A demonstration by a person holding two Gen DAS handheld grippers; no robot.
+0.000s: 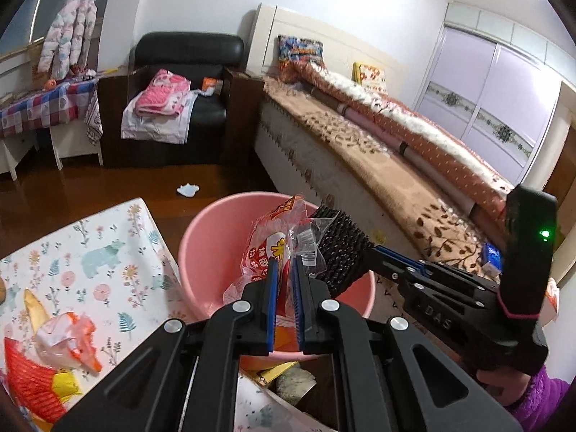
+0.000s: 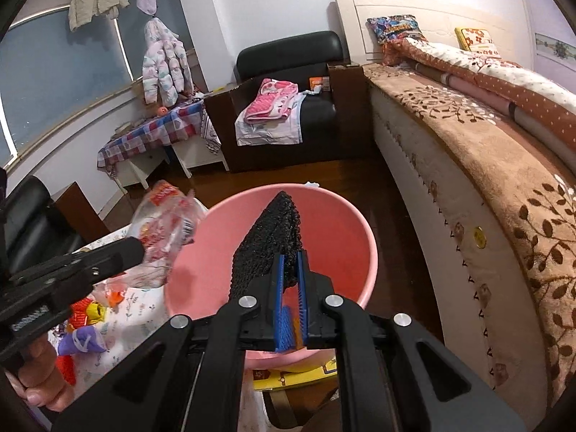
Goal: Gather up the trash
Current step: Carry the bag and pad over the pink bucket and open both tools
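From the left wrist view, the left gripper (image 1: 285,270) is clenching a crinkled red-and-white clear plastic snack wrapper (image 1: 268,248) above the round pink plastic basin (image 1: 208,248), which is sitting at the centre of the frame. At three o'clock, the right gripper (image 1: 360,266) is reaching in, pinching a black mesh scrubbing pad (image 1: 340,248) over the same basin. At eight o'clock, more crumpled red, orange and yellow wrappers (image 1: 54,345) are lying on the floral-print tablecloth (image 1: 108,252). A scrap of white paper (image 1: 188,189) is lying on the dark wooden floor (image 1: 72,187) at eleven o'clock.

From the right wrist view, the right gripper (image 2: 291,262) is gripping the black mesh pad (image 2: 270,248) over the pink basin (image 2: 342,230). At nine o'clock, the left gripper (image 2: 138,248) is holding the snack wrapper (image 2: 165,226) by the basin's rim, a hand (image 2: 39,378) wrapping its handle at seven o'clock. A brown leaf-patterned bed (image 2: 486,165) is filling the three o'clock side.
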